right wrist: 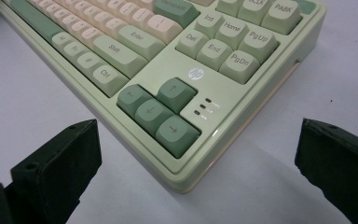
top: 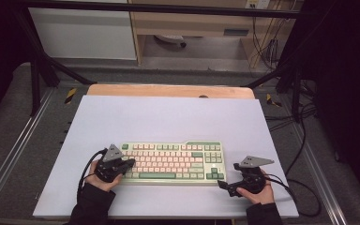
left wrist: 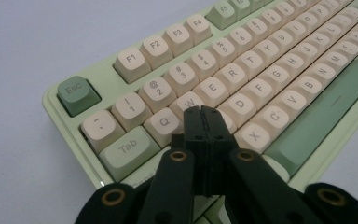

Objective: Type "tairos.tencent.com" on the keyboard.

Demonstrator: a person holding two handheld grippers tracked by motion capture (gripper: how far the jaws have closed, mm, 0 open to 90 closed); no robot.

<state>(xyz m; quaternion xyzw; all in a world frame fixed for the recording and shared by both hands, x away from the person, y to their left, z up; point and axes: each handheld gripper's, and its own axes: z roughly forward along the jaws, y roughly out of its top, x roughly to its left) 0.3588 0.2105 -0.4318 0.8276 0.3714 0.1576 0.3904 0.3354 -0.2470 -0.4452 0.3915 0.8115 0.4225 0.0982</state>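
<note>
A pale green keyboard (top: 171, 161) with cream and green keys lies on the white mat, toward the front. My left gripper (top: 131, 162) sits over its left end, held in a hand. In the left gripper view the jaws (left wrist: 204, 114) are pressed together with nothing between them, their tips just above the keys next to Q and W on the keyboard (left wrist: 270, 88). My right gripper (top: 229, 177) rests on the mat at the keyboard's front right corner. Its jaws (right wrist: 198, 128) stand wide open on either side of that corner, apart from the keyboard (right wrist: 168, 70), near the arrow keys (right wrist: 161, 114).
The white mat (top: 168, 117) covers a wooden table (top: 168, 90) inside a black metal frame (top: 37, 70). Cables (top: 304, 187) trail off the right gripper and hang at the right. A cabinet (top: 82, 33) and a shelf stand beyond the table.
</note>
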